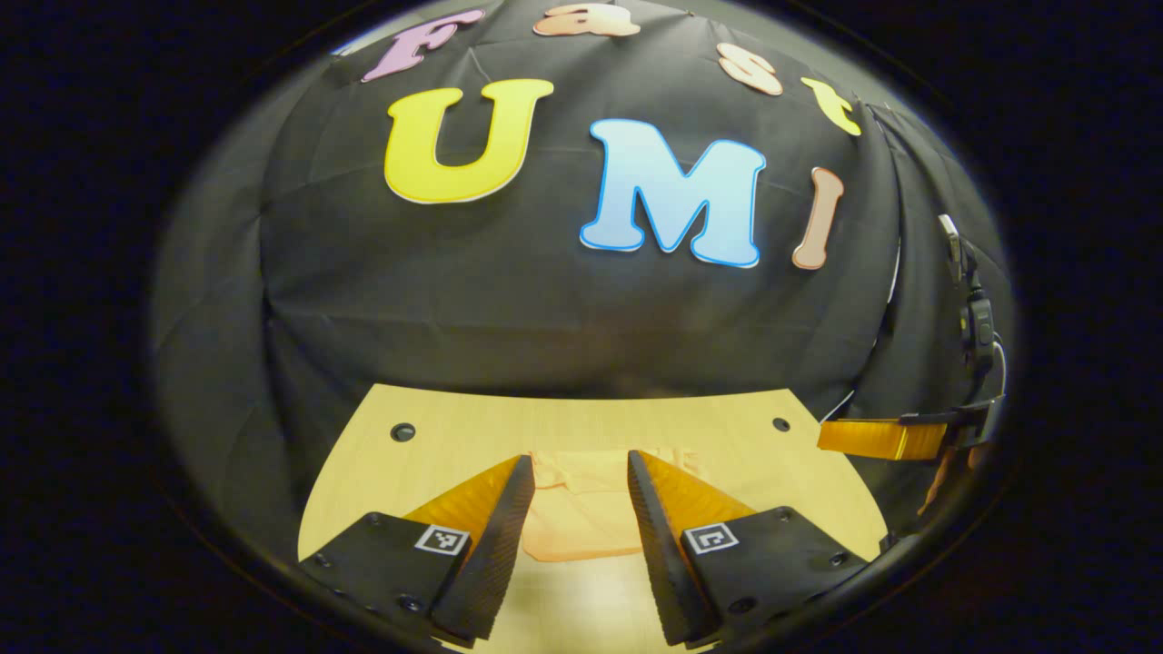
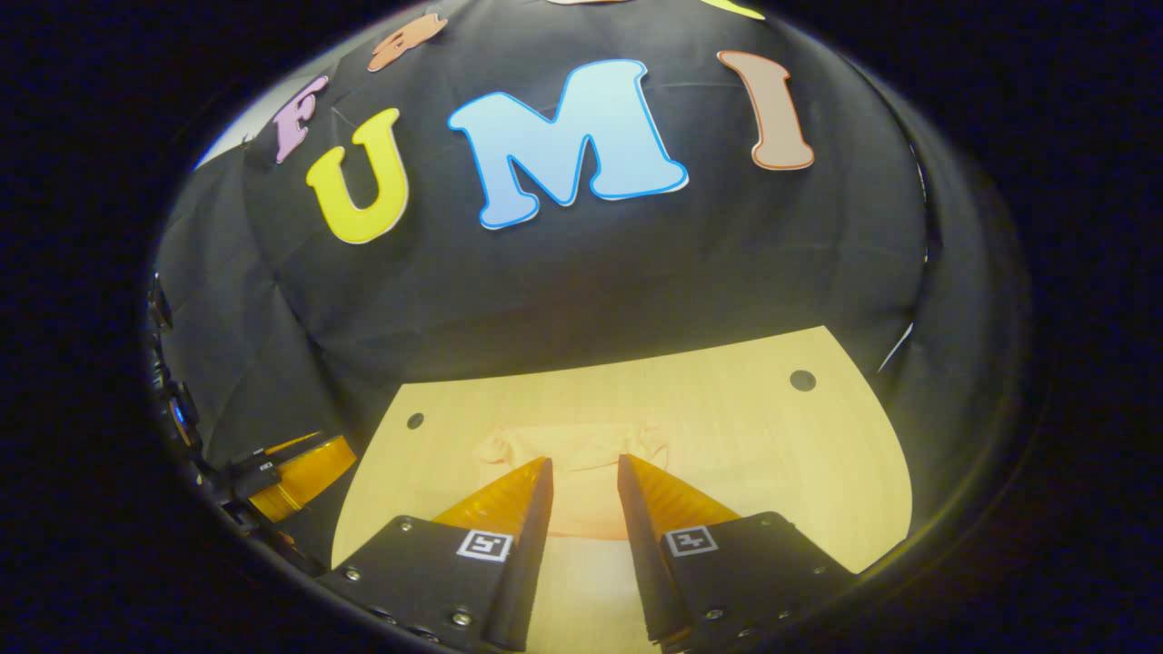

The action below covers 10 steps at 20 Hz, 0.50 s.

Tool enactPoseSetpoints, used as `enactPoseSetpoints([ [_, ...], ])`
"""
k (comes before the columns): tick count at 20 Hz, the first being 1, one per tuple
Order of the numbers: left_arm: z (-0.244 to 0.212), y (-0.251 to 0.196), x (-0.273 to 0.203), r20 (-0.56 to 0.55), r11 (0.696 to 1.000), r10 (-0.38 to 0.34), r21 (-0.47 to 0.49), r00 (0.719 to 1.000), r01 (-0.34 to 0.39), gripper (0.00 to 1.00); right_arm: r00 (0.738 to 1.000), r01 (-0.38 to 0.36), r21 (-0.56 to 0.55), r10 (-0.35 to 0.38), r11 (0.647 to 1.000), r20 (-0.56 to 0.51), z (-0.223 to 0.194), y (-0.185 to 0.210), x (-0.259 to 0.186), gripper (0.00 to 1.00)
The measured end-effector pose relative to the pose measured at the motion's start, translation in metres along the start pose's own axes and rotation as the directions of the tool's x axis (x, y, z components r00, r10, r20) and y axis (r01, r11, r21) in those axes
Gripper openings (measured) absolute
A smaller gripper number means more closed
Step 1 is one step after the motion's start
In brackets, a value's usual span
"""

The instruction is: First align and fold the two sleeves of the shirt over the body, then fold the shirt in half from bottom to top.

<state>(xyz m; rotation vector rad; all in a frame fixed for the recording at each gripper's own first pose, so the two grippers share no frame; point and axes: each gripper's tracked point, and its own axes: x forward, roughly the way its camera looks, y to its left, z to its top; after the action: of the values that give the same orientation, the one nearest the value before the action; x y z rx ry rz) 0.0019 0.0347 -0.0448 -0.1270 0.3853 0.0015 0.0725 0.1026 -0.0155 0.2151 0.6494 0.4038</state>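
Shirt (image 1: 581, 509) lies seemingly folded on table (image 1: 436, 445) beyond open tongs (image 1: 579, 472).

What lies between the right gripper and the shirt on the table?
Nothing: in the right gripper view the right gripper hangs open before the shirt, with bare table around.

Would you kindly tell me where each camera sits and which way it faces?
Left gripper view: rides the left hand-held gripper, facing the shirt on the table; the right hand-held gripper shows at right.
Right gripper view: rides the right hand-held gripper, facing the same shirt.
Shared: shirt, table, booth wall.
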Motion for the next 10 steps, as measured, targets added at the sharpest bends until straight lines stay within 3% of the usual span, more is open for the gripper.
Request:
enactPoseSetpoints([
  [1, -0.001, -0.001, -0.012, 0.009, 1.000, 0.004, 0.006, 1.000, -0.004, 0.71, 1.000, -0.005, -0.002, 0.005, 1.000, 0.007, -0.006, 0.001, -0.009, 0.47],
  [4, -0.010, -0.011, -0.040, 0.023, 1.000, 0.000, -0.016, 1.000, 0.001, 0.67, 0.999, -0.011, 0.006, 0.011, 1.000, 0.030, -0.023, 0.006, -0.033, 0.47],
  [5, -0.011, -0.014, -0.046, 0.031, 0.999, -0.006, -0.043, 1.000, 0.008, 0.75, 0.999, -0.014, 0.012, 0.013, 1.000, 0.037, -0.029, 0.007, -0.040, 0.47],
  [7, -0.006, -0.013, -0.057, 0.050, 0.997, -0.006, -0.076, 0.999, 0.010, 0.75, 0.999, -0.010, 0.019, 0.009, 1.000, 0.041, -0.039, 0.007, -0.049, 0.47],
  [8, -0.003, -0.010, -0.055, 0.052, 0.997, 0.001, -0.080, 0.999, 0.004, 0.67, 0.999, -0.005, 0.020, 0.004, 1.000, 0.040, -0.043, 0.004, -0.053, 0.47],
  [10, -0.004, -0.008, -0.054, 0.050, 0.997, 0.010, -0.074, 0.999, -0.006, 0.67, 0.999, 0.003, 0.024, -0.004, 1.000, 0.040, -0.047, 0.002, -0.055, 0.47],
])
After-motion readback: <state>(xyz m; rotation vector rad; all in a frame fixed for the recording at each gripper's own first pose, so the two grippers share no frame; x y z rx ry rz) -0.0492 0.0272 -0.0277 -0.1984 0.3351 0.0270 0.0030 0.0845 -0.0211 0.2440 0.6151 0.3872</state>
